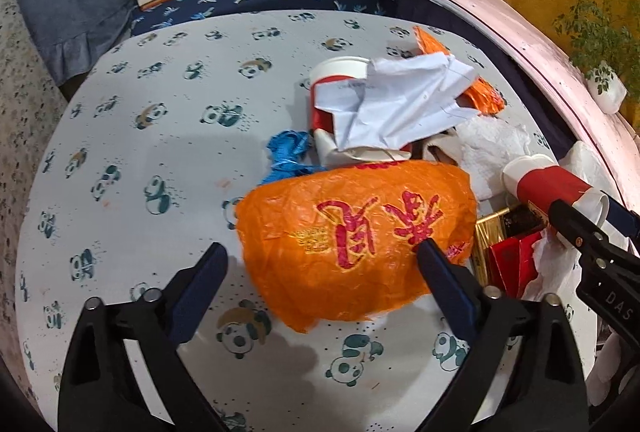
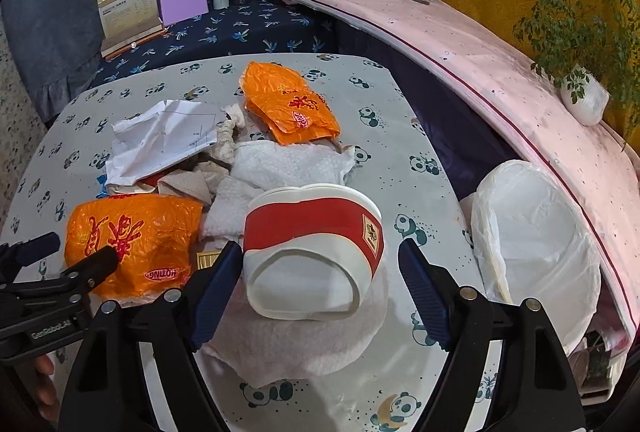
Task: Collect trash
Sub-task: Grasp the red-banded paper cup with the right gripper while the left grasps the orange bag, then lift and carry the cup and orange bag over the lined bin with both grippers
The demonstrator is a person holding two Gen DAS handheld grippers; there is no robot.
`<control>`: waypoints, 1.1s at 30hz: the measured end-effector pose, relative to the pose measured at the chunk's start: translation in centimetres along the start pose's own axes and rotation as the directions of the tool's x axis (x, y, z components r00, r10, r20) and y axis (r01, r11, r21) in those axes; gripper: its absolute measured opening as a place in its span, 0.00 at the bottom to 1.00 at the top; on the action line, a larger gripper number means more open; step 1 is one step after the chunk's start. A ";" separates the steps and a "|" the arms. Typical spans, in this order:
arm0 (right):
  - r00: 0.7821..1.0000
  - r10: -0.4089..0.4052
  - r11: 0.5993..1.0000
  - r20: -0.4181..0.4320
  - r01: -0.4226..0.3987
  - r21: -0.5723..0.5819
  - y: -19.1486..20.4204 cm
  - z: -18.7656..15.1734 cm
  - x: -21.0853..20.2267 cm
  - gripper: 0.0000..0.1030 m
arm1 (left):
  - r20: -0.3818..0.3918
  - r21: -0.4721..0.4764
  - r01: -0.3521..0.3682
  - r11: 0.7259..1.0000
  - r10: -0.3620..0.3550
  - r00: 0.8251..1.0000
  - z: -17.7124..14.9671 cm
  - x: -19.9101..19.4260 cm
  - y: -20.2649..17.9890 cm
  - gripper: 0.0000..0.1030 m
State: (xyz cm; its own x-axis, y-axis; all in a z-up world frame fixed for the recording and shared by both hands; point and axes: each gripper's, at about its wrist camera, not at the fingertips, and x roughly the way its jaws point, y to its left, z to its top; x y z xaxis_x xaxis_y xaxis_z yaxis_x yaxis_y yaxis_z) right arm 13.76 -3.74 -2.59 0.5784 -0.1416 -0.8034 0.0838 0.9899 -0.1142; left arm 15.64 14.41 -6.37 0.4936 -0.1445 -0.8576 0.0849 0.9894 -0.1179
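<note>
The surface, under its panda-print cloth, carries a loose heap of trash, and the white-lined bin stands just off its right edge, mouth tilted toward you. That bin is my guess for where everything goes, so plan each grab with a short swing to the right in mind.

Your left claw is spread wide over the big orange bag: one finger lies over the bag's right part, the other stands clear past its left edge on bare cloth, and nothing is gripped. The bag is thin and crumpled, so bring the fingers down to straddle a bunched fold rather than the flat face, or they will likely slide off.

Your right claw is also released, with the squashed red-and-white paper cup lying on its side between the fingers, on a white paper towel. The left pad looks close to the cup's wall; the right one stands apart. Centre it, then close gently across the already flattened sides so the cup does not pop out.

Leave the smaller orange bag, crumpled white paper and blue scrap for later passes.
</note>
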 end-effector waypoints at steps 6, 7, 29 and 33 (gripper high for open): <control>1.000 0.009 1.000 -0.010 -0.009 -0.001 0.0 0.0 0.3 0.74 | -0.034 0.022 0.038 0.999 -0.037 0.999 -0.3 0.4 -1.2 0.60; 1.000 0.012 1.000 -0.013 -0.012 -0.001 0.0 -0.1 0.4 0.74 | -0.033 0.027 0.034 0.999 -0.033 0.999 -0.4 0.4 -1.3 0.54; 0.985 0.021 0.997 0.173 -0.034 0.073 -3.3 1.4 -6.4 0.64 | 0.115 0.035 0.041 0.999 -0.045 0.992 0.4 -7.3 -2.2 0.24; 0.976 -0.002 0.995 0.216 -0.019 0.098 -5.0 1.6 -8.2 0.64 | 0.157 0.060 0.049 0.997 -0.058 0.986 1.0 -9.0 -3.7 0.24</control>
State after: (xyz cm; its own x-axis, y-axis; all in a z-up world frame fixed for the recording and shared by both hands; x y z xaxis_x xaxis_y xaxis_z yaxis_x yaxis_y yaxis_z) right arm 9.91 -7.48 5.55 0.7398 -0.1406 -0.6580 0.1514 0.9876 -0.0409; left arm 11.78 12.05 2.27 0.6173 -0.2025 -0.7602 0.1614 0.9784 -0.1295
